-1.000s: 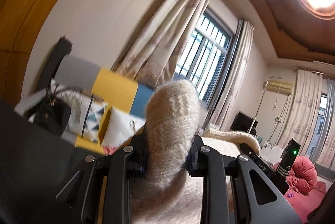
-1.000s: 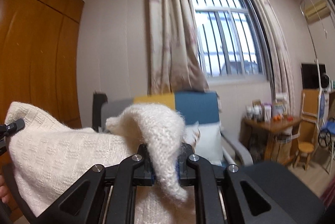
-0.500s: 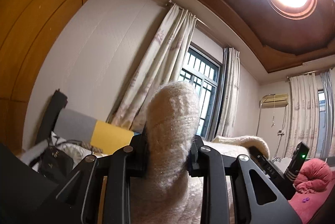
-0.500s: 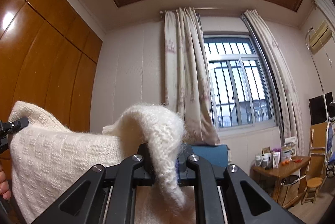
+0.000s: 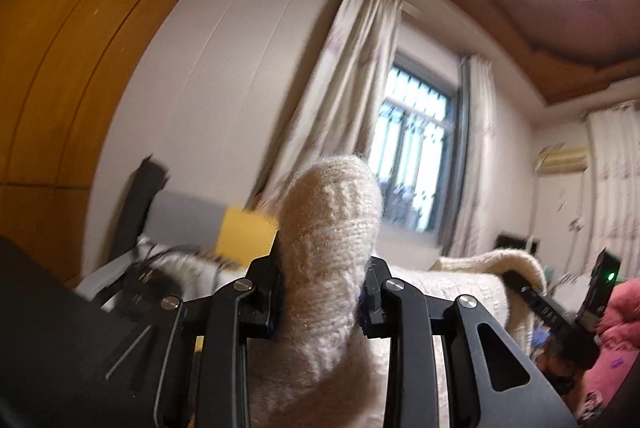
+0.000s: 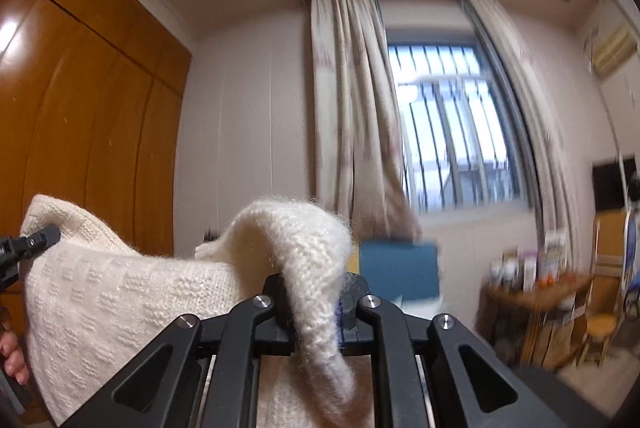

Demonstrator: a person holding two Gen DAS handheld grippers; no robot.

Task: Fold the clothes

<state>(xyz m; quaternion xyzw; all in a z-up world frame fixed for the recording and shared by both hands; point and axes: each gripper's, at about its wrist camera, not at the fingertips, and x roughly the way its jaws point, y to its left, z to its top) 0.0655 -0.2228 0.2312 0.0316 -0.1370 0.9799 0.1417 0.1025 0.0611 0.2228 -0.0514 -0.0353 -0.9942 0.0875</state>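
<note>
- Left wrist cam sits right behind the left tool (image 5: 322,302), tilted a bit upward, with the cream sweater (image 5: 328,228) filling the close foreground.
- Right wrist cam, same deal behind the right tool (image 6: 314,302), facing the window (image 6: 452,131) nearly head-on.
- Both views share the window, curtains, wooden wardrobe (image 6: 80,115) and sweater; each catches the other tool at its edge.

Both grippers point roughly level, lifted in front of the person. The left gripper (image 5: 324,304) is clamped on a thick fold of the sweater (image 5: 328,228), its jaws a little apart around it. The right gripper (image 6: 314,308) pinches a thinner fold, jaws nearly together. Left of the sweater, some fingers (image 6: 14,360) show.
</note>
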